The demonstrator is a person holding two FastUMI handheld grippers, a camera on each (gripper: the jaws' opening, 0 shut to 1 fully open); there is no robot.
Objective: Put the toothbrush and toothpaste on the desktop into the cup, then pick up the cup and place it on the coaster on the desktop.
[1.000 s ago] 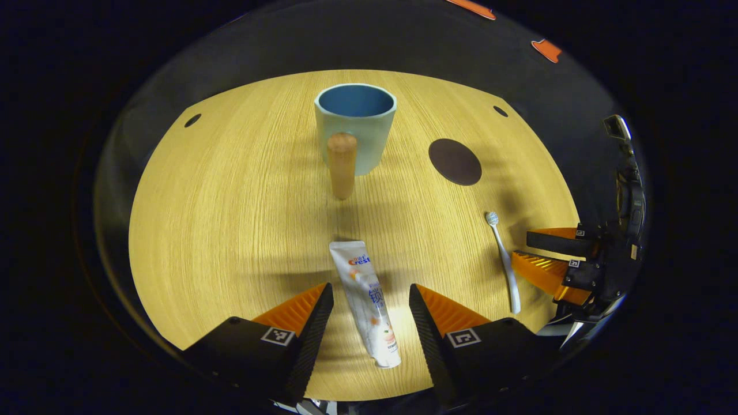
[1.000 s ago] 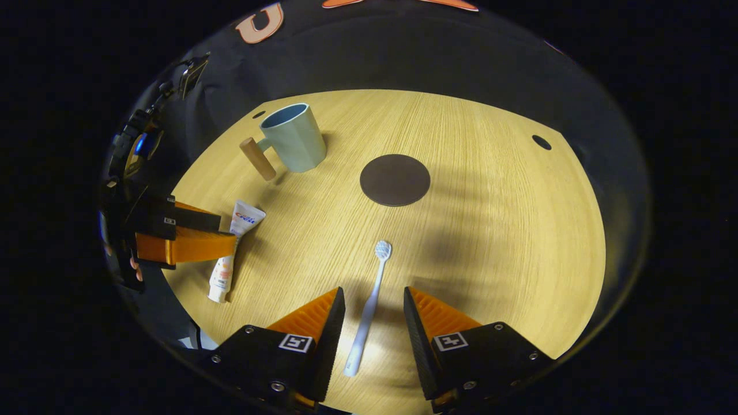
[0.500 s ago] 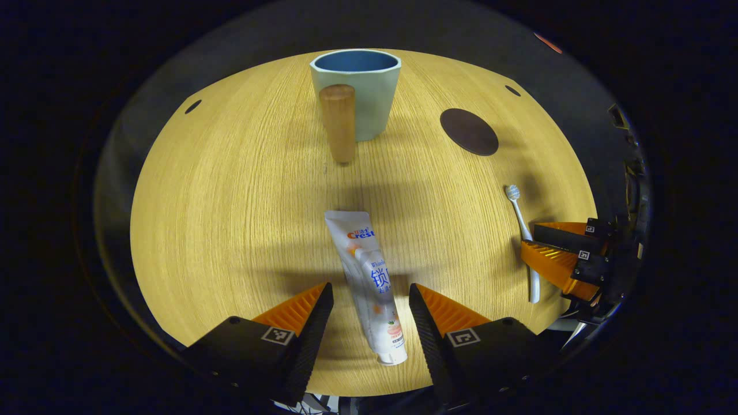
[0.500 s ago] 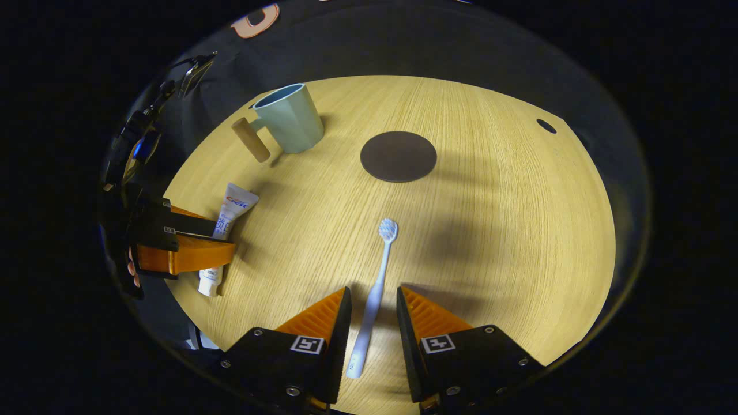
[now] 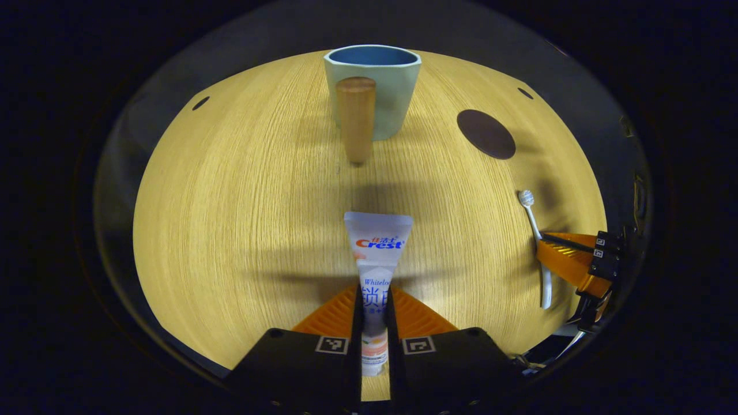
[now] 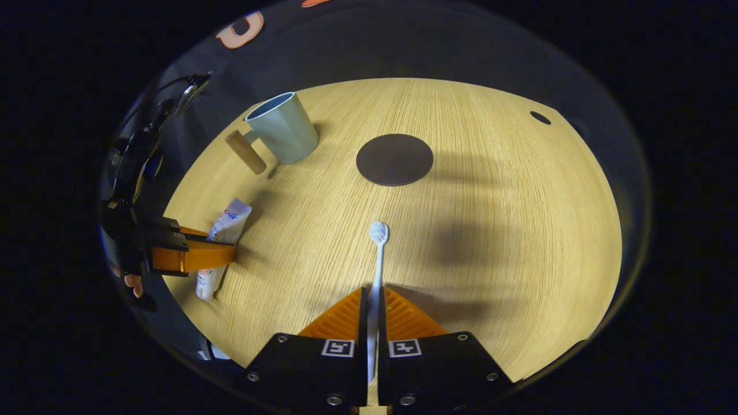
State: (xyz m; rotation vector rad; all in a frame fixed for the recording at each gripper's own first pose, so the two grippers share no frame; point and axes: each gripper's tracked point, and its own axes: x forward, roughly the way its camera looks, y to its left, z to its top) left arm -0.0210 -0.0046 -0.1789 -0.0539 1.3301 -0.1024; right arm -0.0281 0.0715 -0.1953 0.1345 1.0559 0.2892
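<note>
Left tongs [image 5: 373,305]: closed on the toothpaste tube [image 5: 376,259], both fingers pressing its lower half. The tube's flat crimped end points away from the camera toward the cup; its cap end sits back between the fingers.
Right tongs [image 6: 373,311]: closed on the toothbrush [image 6: 377,262], both fingers pinching the lower handle. The bristle head points forward toward the coaster.
Cup [image 5: 377,86]: pale green outside, blue inside, standing upright at the far side of the desk, straight ahead of the left tongs. Its wooden peg handle [image 5: 356,118] faces the left gripper view's camera.
Coaster [image 6: 394,159]: dark, round, lying flat on the desk, to the right of the cup and apart from it, ahead of the toothbrush head.
Desk [image 6: 507,190]: light wood grain, with small dark holes near its far corners.
Across views: in the left gripper view the right tongs [image 5: 562,259] sit at the right edge with the toothbrush [image 5: 536,242] between them; in the right gripper view the left tongs [image 6: 193,253] sit at the left edge clamped over the tube [image 6: 222,242].
</note>
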